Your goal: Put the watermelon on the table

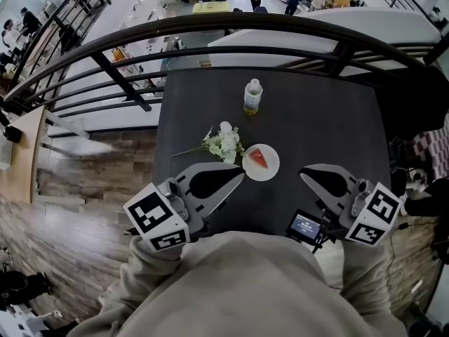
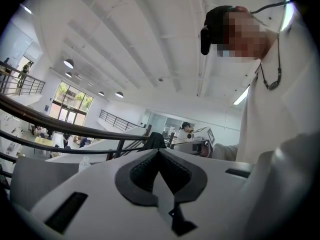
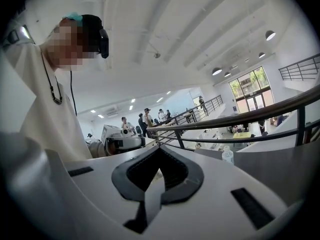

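One watermelon slice (image 1: 259, 157) sits on the white plate (image 1: 272, 168).

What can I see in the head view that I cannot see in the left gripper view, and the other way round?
Only the head view: the watermelon on its plate, and the flowers. Only the left gripper view: the ceiling lamps and the windows. Both: the bottle, the railing and the left gripper, its jaws together.
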The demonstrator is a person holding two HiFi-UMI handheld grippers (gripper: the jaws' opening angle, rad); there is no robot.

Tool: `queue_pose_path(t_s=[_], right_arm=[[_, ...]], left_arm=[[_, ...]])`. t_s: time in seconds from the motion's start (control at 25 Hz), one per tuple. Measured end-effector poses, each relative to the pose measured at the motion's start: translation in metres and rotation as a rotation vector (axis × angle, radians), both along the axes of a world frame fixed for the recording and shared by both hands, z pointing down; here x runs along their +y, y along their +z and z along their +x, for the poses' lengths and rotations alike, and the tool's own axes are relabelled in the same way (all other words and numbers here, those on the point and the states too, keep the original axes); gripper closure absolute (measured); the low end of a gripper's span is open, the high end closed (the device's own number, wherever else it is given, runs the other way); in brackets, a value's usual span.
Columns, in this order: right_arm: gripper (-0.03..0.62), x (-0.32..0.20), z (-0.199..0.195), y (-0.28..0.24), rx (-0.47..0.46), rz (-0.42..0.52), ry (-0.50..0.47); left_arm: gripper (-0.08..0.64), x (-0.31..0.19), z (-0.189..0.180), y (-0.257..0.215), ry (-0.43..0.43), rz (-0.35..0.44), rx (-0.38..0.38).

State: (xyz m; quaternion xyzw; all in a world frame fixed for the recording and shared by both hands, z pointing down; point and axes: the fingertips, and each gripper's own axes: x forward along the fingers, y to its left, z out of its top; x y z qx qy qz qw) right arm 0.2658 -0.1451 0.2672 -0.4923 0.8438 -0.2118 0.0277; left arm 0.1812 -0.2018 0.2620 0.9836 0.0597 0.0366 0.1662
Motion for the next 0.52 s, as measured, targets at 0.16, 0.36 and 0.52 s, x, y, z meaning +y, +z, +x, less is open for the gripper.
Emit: queue_pose_path(t_s=[0.16,0.36,0.52], right_arm=[[0.578,-0.0023,-0.0039,0.0050,0.000,-0.004,0.002],[0.578,-0.0013,-0.0029,0.0027,0.001,-0.012,0.002],[0.578,0.0035,0.0006,0.0006,-0.019,-0.009,0.006]], left_arm=[[0.554,-0.0011,-0.0038,0.0061,0.002,-0.004,-0.005],[0.554,0.0005,-0.0066,0.0072,0.009,-0.003,-0.021],[0.554,0.0061,-0.0083,0.0106,0.009,-0.006,-0.039]])
